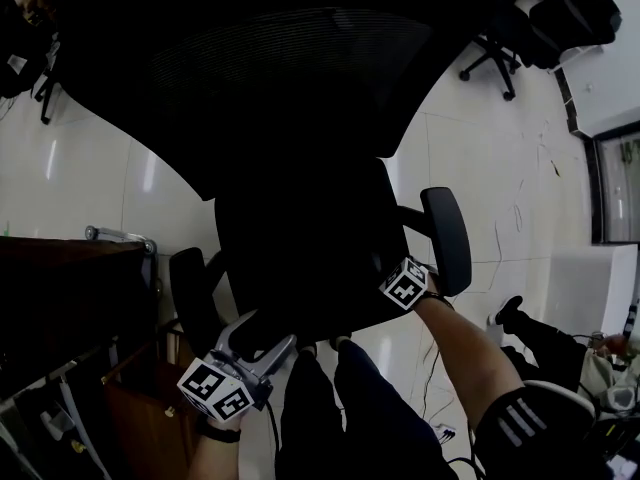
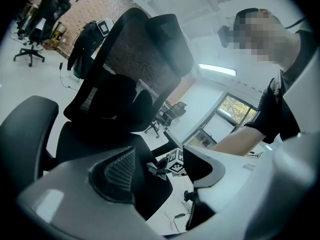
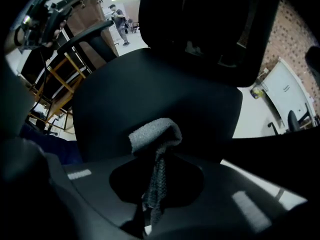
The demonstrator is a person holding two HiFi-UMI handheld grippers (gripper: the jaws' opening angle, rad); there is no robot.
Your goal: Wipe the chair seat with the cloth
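Observation:
A black office chair fills the head view, its mesh backrest (image 1: 290, 78) above the dark seat (image 1: 300, 258). My right gripper (image 1: 400, 288) reaches over the seat's right side, next to the right armrest (image 1: 447, 238). In the right gripper view this gripper (image 3: 155, 184) is shut on a grey cloth (image 3: 152, 134), whose folded end hangs just over the seat (image 3: 165, 89). My left gripper (image 1: 262, 346) hovers at the seat's front left corner by the left armrest (image 1: 190, 303). Its jaws (image 2: 160, 166) stand open with nothing between them.
A brown wooden desk (image 1: 60, 298) stands close on the left. A second black office chair (image 1: 560, 18) is at the far right on the white tile floor. A person's black shoe (image 1: 510, 313) and cables (image 1: 440, 433) lie at the right.

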